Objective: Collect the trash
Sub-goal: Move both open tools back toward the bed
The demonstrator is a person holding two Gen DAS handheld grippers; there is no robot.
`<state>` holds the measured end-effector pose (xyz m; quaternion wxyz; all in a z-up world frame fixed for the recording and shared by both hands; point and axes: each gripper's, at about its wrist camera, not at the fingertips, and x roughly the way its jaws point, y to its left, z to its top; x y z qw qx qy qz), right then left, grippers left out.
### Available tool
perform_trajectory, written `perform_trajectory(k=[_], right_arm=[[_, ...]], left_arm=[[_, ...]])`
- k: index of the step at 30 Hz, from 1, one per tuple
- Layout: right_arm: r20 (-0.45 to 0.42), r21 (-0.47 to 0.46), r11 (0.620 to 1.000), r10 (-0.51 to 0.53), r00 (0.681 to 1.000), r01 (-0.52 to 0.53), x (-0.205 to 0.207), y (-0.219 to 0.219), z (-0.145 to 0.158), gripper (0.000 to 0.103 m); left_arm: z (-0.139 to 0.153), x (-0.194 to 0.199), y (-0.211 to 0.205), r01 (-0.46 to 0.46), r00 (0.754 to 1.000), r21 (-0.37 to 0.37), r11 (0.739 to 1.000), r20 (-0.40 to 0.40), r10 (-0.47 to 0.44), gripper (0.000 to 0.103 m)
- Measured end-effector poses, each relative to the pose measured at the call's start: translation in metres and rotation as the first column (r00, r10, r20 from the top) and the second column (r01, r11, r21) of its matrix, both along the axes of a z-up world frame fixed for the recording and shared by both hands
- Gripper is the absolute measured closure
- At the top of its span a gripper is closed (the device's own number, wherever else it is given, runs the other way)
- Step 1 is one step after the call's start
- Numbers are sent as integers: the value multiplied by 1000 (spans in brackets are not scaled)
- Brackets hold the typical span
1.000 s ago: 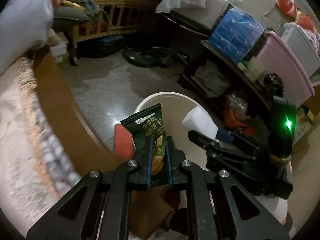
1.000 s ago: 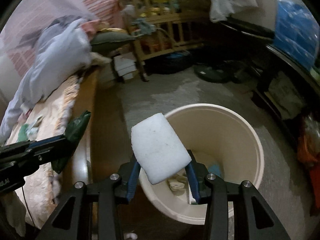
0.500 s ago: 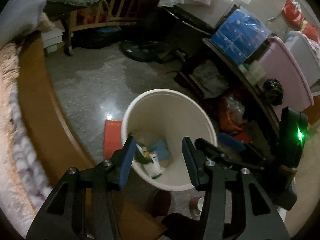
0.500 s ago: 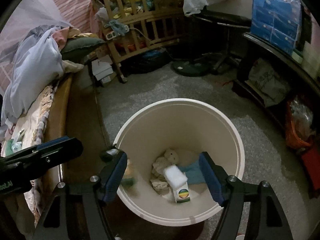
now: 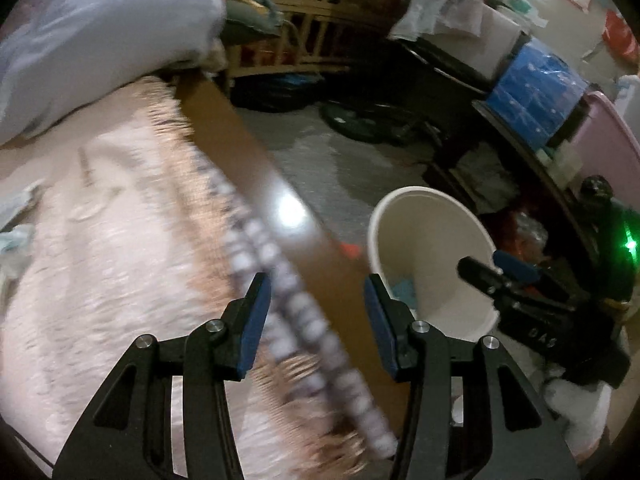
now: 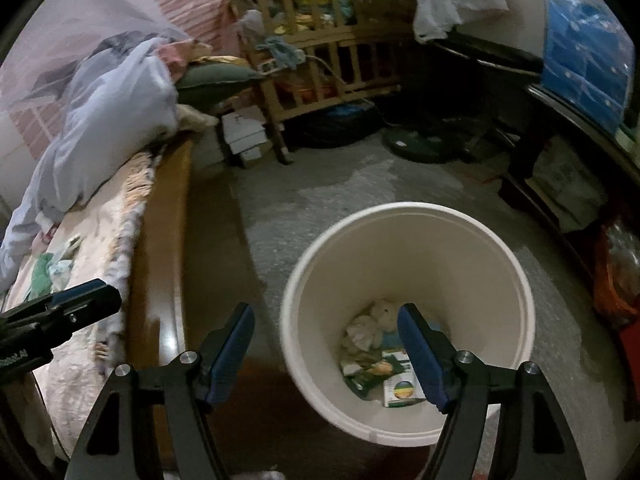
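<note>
A cream bucket (image 6: pixel 404 216) stands on the floor beside the bed and also shows in the left wrist view (image 5: pixel 384 216). It holds crumpled tissue (image 6: pixel 366 326), a green snack packet (image 6: pixel 366 372) and a small box (image 6: pixel 402 390). My right gripper (image 6: pixel 326 316) is open and empty, above the bucket's left rim. My left gripper (image 5: pixel 316 292) is open and empty over the bed's edge. More trash, green and white scraps (image 6: pixel 50 270), lies on the blanket near the left gripper's finger (image 6: pixel 80 300).
The bed has a pink fringed blanket (image 5: pixel 120 240), a brown wooden side rail (image 5: pixel 256 176) and a pale pillow (image 6: pixel 108 120). A wooden crib (image 6: pixel 328 40) stands behind. A dark shelf (image 5: pixel 520 152) with blue packs and a pink tub lines the right.
Both grippers opened and dropped the snack packet and the white sponge into the bucket. The left gripper then swung left over the bed. The right gripper shifted slightly left.
</note>
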<state>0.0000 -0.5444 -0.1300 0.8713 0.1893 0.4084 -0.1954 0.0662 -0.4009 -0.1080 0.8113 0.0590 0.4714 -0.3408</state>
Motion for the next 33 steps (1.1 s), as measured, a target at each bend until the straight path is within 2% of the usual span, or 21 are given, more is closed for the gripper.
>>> perform_trajectory(k=[8, 16, 26, 33], right_arm=[[42, -22, 994, 103, 994, -102, 23, 53, 14, 31], [51, 2, 971, 237, 970, -237, 51, 120, 14, 31], [40, 55, 917, 394, 918, -396, 97, 198, 3, 31], [18, 54, 865, 499, 867, -499, 130, 253, -4, 31]], left_arm=[[7, -1, 57, -89, 993, 42, 995, 77, 86, 56], [8, 3, 124, -189, 978, 67, 980, 102, 182, 56], [13, 22, 220, -357, 932, 76, 931, 94, 349, 56], [17, 43, 271, -449, 892, 66, 891, 83, 443, 56]])
